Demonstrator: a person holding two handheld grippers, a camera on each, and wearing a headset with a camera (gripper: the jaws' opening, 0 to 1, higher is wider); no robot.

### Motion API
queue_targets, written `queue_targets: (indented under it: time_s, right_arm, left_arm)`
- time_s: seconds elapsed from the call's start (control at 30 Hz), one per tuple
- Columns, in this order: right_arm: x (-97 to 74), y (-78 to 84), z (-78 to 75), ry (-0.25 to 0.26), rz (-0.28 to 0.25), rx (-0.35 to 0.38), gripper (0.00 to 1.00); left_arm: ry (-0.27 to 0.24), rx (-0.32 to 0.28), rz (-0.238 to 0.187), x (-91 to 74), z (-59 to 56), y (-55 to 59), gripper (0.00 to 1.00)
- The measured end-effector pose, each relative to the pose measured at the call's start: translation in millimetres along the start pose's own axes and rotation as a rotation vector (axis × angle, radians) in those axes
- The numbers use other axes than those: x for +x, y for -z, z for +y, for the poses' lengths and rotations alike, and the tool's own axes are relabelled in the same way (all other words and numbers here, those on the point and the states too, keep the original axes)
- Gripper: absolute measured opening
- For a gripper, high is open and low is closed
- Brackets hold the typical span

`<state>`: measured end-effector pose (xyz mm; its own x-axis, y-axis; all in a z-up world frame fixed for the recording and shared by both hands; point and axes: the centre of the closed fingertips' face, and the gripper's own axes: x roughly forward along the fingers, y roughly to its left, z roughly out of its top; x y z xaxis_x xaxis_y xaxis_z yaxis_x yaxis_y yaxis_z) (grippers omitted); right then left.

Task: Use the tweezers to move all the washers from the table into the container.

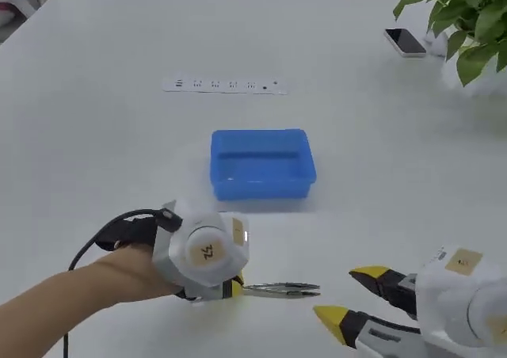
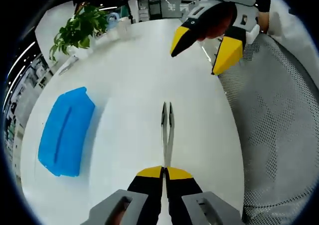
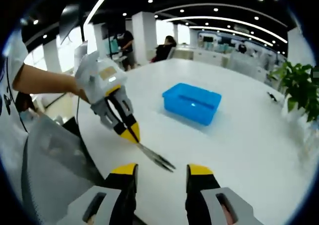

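Note:
My left gripper point(image 1: 234, 288) is shut on the handle end of metal tweezers point(image 1: 281, 290), which point right, low over the white table near its front edge. In the left gripper view the tweezers point(image 2: 167, 133) stick out straight ahead from the closed yellow tips point(image 2: 164, 172). My right gripper point(image 1: 350, 297) stands open just right of the tweezer tips, nothing between its fingers; the tweezers point(image 3: 156, 158) lie just in front of it in the right gripper view. The blue container point(image 1: 261, 165) sits mid-table beyond both grippers, seemingly empty. No washers can be made out.
A white power strip point(image 1: 226, 85) lies behind the container. A phone point(image 1: 405, 42) and a leafy plant point(image 1: 463, 21) are at the far right. A mesh chair seat point(image 2: 279, 125) sits off the table's near edge.

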<state>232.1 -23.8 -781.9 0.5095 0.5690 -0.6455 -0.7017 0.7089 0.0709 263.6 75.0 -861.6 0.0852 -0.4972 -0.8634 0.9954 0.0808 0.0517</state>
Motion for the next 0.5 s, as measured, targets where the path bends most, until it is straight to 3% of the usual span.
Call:
queue_targets:
  time_s: [0.07, 0.1, 0.2, 0.3, 0.4, 0.5]
  right_arm:
    - [-2.1, -4.9, -1.9, 0.026, -0.013, -0.017, 0.35]
    - [-3.8, -6.2, -1.0, 0.029, -0.015, -0.020, 0.35]
    - [-6.2, -6.8, 0.5, 0.040, -0.027, -0.021, 0.39]
    - [-9.0, -9.3, 0.0, 0.053, -0.038, -0.028, 0.39]
    - [-10.4, -11.5, -2.9, 0.065, -0.052, -0.024, 0.41]
    - [-13.3, -13.6, -6.2, 0.078, -0.068, -0.005, 0.44]
  left_arm:
    - [-0.018, 0.016, 0.019, 1.3, 1.1, 4.6, 0.00]
    - [-0.011, 0.018, 0.003, 1.0, 0.4, 1.6, 0.00]
    - [-0.057, -0.059, 0.011, -2.5, 5.9, 5.2, 0.13]
    - [-0.137, -0.215, -0.069, -14.7, 14.5, 1.6, 0.25]
    - [-0.231, -0.323, -0.136, -35.6, 18.6, 2.3, 0.32]
    - [-0.306, -0.445, -0.210, -58.2, 13.2, 3.2, 0.46]
